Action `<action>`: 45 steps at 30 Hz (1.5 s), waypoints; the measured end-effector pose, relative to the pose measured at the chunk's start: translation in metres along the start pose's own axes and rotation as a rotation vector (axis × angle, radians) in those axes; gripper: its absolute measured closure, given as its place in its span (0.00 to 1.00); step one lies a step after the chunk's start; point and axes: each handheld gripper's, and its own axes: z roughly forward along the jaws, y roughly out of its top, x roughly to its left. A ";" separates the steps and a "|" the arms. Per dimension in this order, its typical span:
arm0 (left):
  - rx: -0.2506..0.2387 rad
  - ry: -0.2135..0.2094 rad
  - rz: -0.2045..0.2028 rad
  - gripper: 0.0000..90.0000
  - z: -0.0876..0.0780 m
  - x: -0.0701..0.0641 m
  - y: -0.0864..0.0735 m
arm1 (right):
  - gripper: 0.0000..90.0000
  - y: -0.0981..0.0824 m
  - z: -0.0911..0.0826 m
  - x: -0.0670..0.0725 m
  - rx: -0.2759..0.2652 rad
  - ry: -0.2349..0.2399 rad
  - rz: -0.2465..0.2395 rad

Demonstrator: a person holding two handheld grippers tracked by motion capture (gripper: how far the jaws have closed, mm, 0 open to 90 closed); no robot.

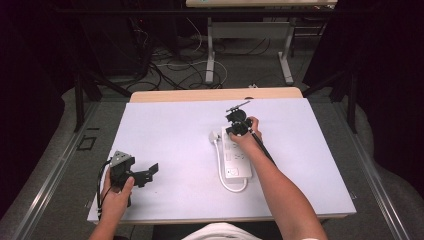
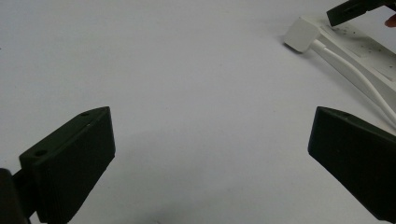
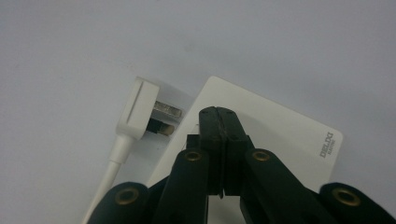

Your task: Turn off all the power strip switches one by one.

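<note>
A white power strip [image 1: 236,159] lies right of the table's middle, its white cable [image 1: 223,177] looping round the near end up to a white plug [image 1: 215,135] at its far left corner. In the right gripper view the plug [image 3: 140,109] lies on its side, its metal prongs toward the strip [image 3: 275,126]. My right gripper [image 1: 239,129] hovers over the strip's far end, jaws pressed together with nothing between them [image 3: 219,122]. My left gripper [image 1: 150,172] rests near the table's front left, open and empty [image 2: 210,154], facing the plug [image 2: 301,35].
The table [image 1: 165,130] has a pale lilac-white top with a wooden strip along its far edge. Beyond it stand a second table's legs [image 1: 210,55] and loose cables [image 1: 165,67] on the floor. Dark curtains close both sides.
</note>
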 end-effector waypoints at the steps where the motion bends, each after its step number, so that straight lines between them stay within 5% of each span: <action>1: -0.003 0.000 -0.002 0.01 0.000 0.000 0.000 | 1.00 0.000 0.001 0.000 -0.002 -0.003 0.001; 10: -0.013 0.003 -0.003 0.01 0.000 0.000 0.000 | 1.00 0.000 0.005 -0.001 -0.040 0.011 0.009; 11: -0.012 0.002 -0.003 0.01 0.000 0.000 0.000 | 1.00 0.001 0.003 0.000 -0.010 0.001 0.024; 27: -0.007 0.001 0.002 0.01 0.000 -0.001 0.000 | 1.00 -0.001 0.006 0.002 -0.010 -0.013 -0.006; 39: -0.003 0.000 -0.001 0.01 -0.002 0.000 0.000 | 1.00 -0.001 0.005 0.003 -0.008 -0.003 0.020; 45: -0.011 0.005 -0.007 0.01 0.000 0.000 -0.001 | 0.97 -0.003 0.001 0.005 -0.023 -0.009 -0.018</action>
